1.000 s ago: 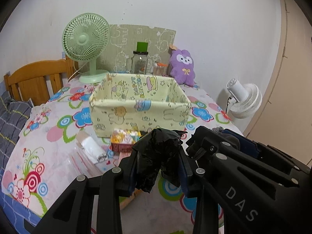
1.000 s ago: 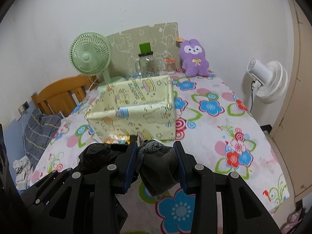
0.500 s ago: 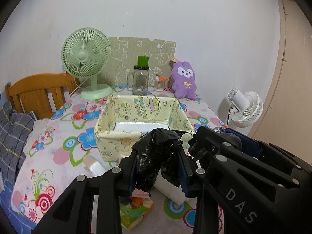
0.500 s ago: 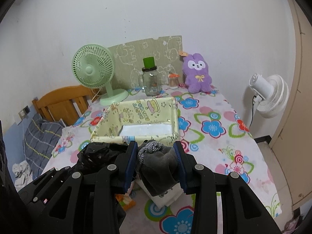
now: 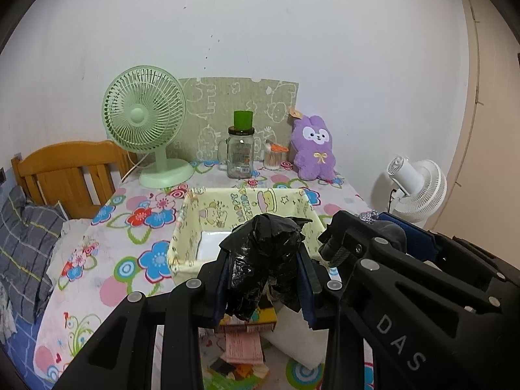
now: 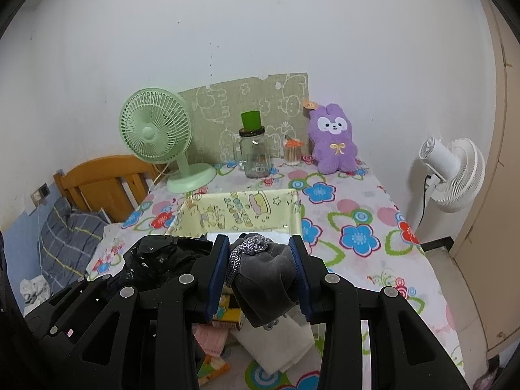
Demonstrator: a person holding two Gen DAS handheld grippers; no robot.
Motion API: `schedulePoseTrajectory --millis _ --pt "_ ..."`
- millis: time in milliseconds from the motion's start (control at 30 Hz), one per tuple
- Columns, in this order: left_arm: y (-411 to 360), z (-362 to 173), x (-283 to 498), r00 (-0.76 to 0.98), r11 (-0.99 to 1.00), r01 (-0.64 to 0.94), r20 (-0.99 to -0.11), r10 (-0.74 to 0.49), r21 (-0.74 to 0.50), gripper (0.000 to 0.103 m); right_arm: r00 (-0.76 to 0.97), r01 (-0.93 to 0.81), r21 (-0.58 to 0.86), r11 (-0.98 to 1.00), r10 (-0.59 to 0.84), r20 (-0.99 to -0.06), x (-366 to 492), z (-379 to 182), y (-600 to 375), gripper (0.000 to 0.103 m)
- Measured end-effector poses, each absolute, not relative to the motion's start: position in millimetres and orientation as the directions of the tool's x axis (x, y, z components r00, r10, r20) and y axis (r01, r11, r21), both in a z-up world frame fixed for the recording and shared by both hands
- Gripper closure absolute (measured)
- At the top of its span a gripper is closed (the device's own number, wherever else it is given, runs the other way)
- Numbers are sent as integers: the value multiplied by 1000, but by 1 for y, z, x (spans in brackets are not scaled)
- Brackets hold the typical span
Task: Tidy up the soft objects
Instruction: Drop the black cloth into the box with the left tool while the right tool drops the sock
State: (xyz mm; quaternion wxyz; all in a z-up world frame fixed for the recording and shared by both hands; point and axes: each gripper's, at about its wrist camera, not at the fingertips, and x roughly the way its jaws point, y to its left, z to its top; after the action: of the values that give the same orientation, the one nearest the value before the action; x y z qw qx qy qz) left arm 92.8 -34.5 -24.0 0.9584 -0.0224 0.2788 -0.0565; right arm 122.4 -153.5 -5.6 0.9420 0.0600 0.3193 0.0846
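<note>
White letters "DAS" stand on the black right gripper (image 5: 383,227) body, seen from the left wrist. Printing on the yellow box (image 5: 250,208) and the jar (image 5: 240,154) label is too small to read.

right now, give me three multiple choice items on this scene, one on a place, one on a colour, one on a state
1. Where does the purple plush bunny sit?
A. inside the yellow fabric box
B. at the far edge of the table by the wall
C. on the wooden chair

2. What colour is the desk fan on the table?
A. pale green
B. red
C. black

3. What is the state of the left tongs?
A. open and empty
B. shut on a glass jar
C. shut on a black plastic bag

Answers:
1 B: the bunny stands beyond the yellow fabric box, against the wall.
2 A: its grille, stem and base are all pale green.
3 C: the black plastic bag is crumpled between both blue pads, hanging above the table.
</note>
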Motion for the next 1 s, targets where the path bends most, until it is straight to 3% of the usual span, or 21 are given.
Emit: schedulePoseTrajectory --millis 767,1000 --pt "-23 -21 175 845 995 79 -527 -96 -55 66 787 -133 159 978 202 -583 211 -8 -139 62" --pt "-22 -40 204 816 995 83 -569 -103 -61 59 762 -133 169 977 210 -613 246 -30 -135 62"
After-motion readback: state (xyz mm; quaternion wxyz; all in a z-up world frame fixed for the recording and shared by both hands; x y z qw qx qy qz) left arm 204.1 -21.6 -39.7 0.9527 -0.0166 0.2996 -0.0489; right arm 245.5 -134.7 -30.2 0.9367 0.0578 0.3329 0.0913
